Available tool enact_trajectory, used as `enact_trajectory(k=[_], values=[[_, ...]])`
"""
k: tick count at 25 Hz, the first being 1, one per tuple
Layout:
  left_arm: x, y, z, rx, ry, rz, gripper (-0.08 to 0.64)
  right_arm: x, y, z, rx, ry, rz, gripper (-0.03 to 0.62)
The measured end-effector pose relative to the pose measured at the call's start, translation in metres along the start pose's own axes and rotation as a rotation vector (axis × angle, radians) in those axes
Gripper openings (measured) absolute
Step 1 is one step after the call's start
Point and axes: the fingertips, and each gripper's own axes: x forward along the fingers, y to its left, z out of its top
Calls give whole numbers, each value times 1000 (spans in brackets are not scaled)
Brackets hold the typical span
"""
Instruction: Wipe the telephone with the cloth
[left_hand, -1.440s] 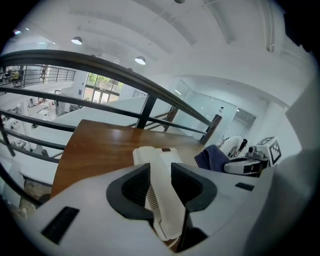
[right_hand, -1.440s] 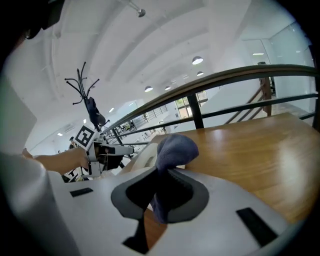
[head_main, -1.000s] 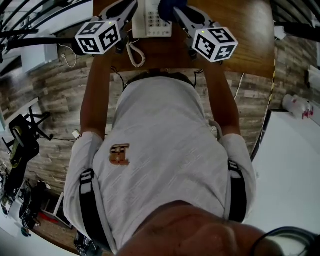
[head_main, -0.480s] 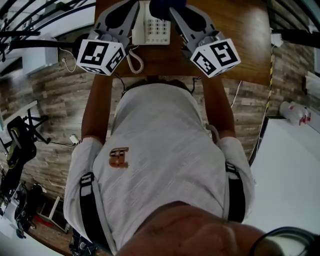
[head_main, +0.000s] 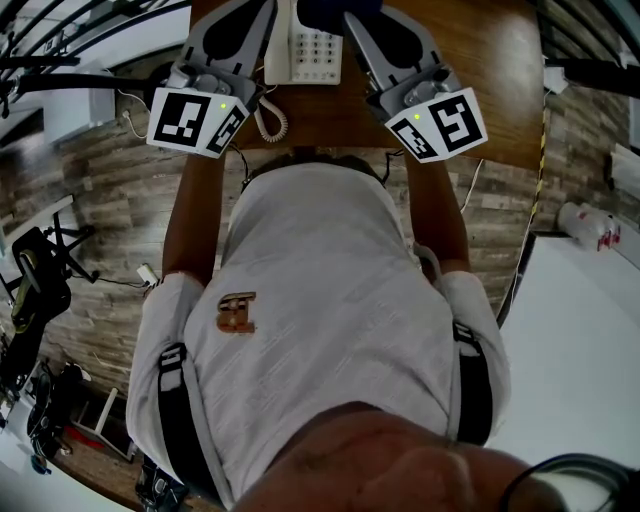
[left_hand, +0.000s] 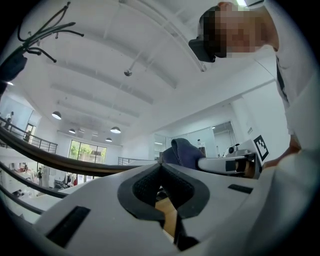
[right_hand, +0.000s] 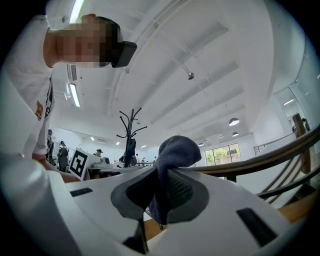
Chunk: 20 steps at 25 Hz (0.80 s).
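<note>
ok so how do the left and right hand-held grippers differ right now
The right hand-held gripper is shut on the dark blue cloth, which bunches above its jaws; the left hand-held gripper has just closed on nothing. In the head view the left one lies at the left of the telephone, the right one at its right. Both are white, shut and point away from the person.

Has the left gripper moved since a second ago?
Yes. Against the telephone, the left gripper has shifted down the head view, toward the person.
</note>
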Motion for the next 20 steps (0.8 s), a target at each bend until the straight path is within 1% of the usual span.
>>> enact_trajectory(k=[9, 20], values=[[0, -5, 3, -1, -9, -17, 18, -3, 9, 3, -37, -6, 6, 60], [5, -8, 4, -7, -26, -38, 18, -3, 5, -1, -45, 1, -4, 60]])
